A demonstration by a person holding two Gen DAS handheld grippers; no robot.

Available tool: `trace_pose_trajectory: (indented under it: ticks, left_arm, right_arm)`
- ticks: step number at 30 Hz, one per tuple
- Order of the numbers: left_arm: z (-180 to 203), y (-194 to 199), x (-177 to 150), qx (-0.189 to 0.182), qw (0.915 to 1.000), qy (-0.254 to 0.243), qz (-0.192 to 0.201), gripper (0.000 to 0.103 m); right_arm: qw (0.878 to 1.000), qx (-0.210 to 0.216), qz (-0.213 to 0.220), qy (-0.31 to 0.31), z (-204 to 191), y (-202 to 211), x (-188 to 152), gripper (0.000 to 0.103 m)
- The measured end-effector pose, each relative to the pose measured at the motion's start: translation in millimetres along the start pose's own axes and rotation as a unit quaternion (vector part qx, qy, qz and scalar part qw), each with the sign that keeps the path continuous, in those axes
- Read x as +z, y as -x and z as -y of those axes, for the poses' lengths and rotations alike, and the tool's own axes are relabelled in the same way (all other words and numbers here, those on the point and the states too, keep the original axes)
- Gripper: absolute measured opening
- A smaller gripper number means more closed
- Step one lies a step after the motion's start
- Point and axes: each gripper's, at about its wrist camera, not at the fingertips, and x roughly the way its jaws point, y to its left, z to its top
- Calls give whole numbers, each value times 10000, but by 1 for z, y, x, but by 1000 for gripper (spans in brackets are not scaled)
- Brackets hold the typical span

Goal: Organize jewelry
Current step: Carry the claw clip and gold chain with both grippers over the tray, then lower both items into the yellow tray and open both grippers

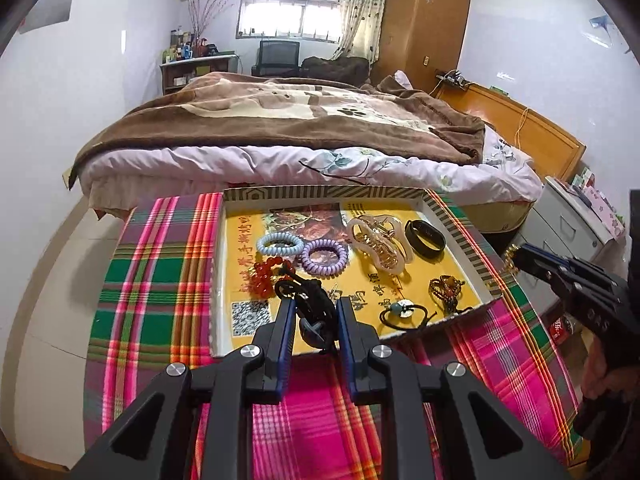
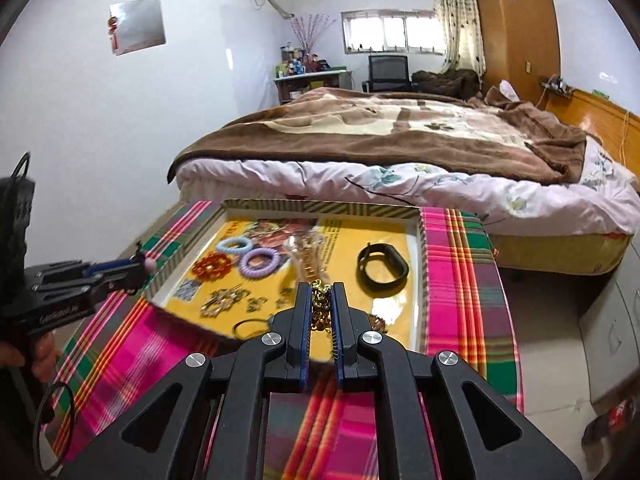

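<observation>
Holding a black cord ornament [image 1: 310,308] in my left tongs [image 1: 312,308] — jaws nearly closed on it, above the near edge of the tray [image 1: 320,192]. My right tongs [image 2: 321,300] are shut on a gold chain [image 2: 321,300] — over the tray, near the black band [image 2: 382,266].

Unmade bed [image 1: 304,148], wooden wardrobe [image 1: 424,20], black chair [image 2: 389,72], plaid tablecloth [image 1: 152,280]
</observation>
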Motion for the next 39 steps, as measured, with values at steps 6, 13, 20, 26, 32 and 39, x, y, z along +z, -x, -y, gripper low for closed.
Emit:
trace_pose_trajectory:
  ticks: [6, 13, 20, 26, 32, 39]
  left_arm:
    - [10, -31, 6, -259, 9995, -12, -157, 21]
    - [24, -70, 10, -501, 9978, -61, -431, 21]
    - [32, -101, 15, -516, 9964, -94, -659, 21]
    - [36, -117, 14, -502, 9955, -101, -797, 21]
    - [36, -127, 13, -485, 9943, -9, -953, 22]
    - [37, -128, 13, -417, 9946, -14, -950, 49]
  right_arm:
    - [9997, 143, -189, -110, 21, -34, 12, 9]
    - [9978, 284, -593, -80, 28, -80, 16, 9]
    - [9957, 330, -854, -170, 36, -111, 13, 9]
    - [9949, 156, -996, 4, 34, -122, 9, 9]
    - [9938, 88, -1101, 145, 31, -127, 3, 10]
    - [9936, 102, -1120, 135, 30, -127, 2, 11]
